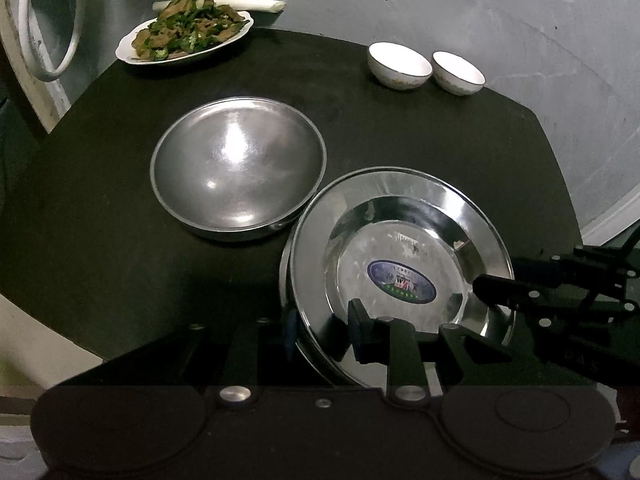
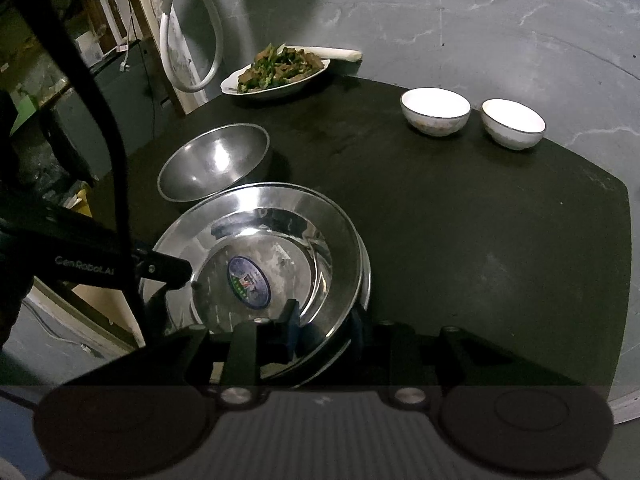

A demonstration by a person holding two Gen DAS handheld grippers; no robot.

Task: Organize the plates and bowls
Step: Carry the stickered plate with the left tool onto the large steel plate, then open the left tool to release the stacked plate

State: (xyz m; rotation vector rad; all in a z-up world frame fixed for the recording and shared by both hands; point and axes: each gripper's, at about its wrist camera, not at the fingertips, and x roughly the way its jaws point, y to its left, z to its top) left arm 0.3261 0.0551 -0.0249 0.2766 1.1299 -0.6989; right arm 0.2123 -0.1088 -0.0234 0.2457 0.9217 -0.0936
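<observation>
A shiny steel plate with a blue sticker rests on another steel plate near the front of the black table. My left gripper straddles the plates' near rim, one finger inside the dish and one outside. My right gripper straddles the rim the same way from the other side. It shows at the right in the left wrist view. A steel bowl stands beside the plates. Two white bowls stand at the far edge.
A white plate of green vegetables and meat sits at the far left of the table. A white hose hangs beyond the table's left edge. Grey floor lies past the table.
</observation>
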